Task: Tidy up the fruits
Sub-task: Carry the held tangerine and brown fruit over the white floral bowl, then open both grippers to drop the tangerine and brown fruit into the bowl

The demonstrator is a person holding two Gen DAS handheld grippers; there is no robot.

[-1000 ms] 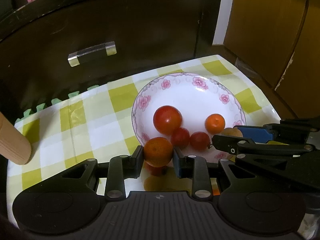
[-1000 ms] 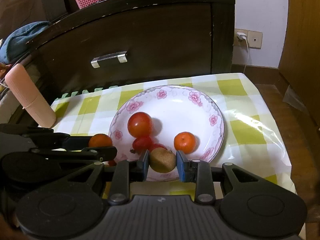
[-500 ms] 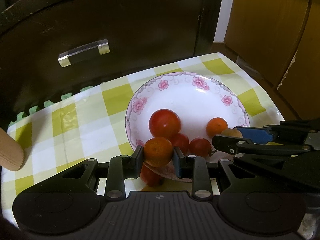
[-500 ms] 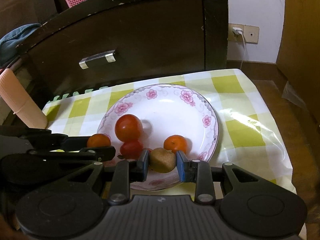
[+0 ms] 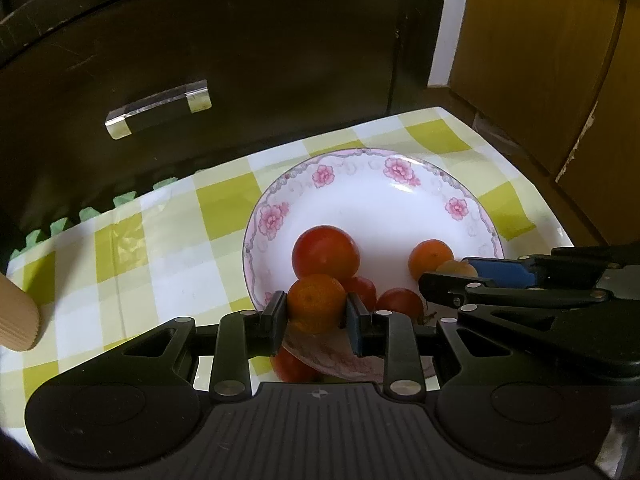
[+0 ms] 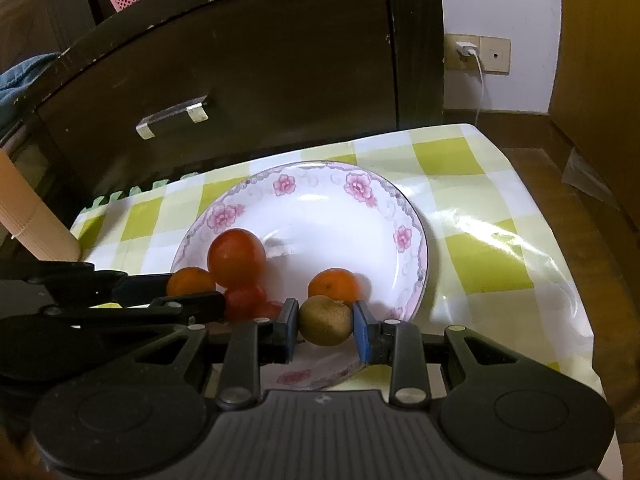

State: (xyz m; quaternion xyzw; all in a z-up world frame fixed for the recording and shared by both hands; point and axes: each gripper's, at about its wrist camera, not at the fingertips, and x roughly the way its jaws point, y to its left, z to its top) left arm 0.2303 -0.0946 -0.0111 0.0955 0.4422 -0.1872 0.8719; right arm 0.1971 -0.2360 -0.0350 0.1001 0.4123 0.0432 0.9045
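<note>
While its black jaws pinch a dimpled round orange tangerine [image 5: 316, 302], the left gripper [image 5: 317, 316] hangs over the near rim of a glossy white porcelain plate with pink flowers [image 5: 372, 196]. Just right of it, the right gripper [image 6: 326, 328] clamps a matte brownish-green round fruit [image 6: 326, 321]; smooth red tomatoes [image 6: 237, 257] lie just ahead.

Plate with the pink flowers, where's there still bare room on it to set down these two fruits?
The far half of the plate, from the big tomato and the loose orange up to the flowered rim, is bare. The near edge is crowded: small tomatoes, plus both grippers' jaws holding an orange and a brownish fruit.
</note>
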